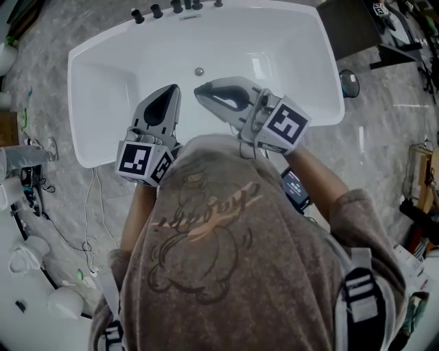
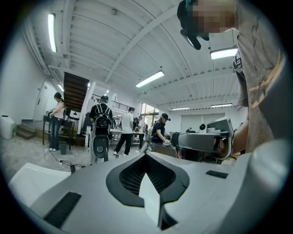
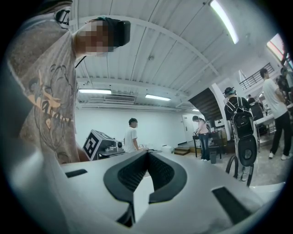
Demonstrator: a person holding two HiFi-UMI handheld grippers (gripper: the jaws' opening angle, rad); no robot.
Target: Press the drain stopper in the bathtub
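A white bathtub [image 1: 322,62] lies below me, and its small round metal drain stopper [image 1: 199,71] sits on the floor of the tub near the far wall. Both grippers hang above the tub's near side, short of the stopper and not touching it. My left gripper [image 1: 174,88] is shut, tips together, with nothing in it. My right gripper [image 1: 197,90] is also shut and holds nothing, its tip pointing left towards the left one. In the left gripper view the shut left gripper [image 2: 145,153] looks out across the room. The right gripper [image 3: 147,152] does the same in its own view.
Dark tap knobs [image 1: 177,7] line the tub's far rim. Cables [image 1: 89,233] trail over the marble floor at left. A dark cabinet [image 1: 350,27] stands at the back right. Several people [image 2: 101,123] stand in the room beyond.
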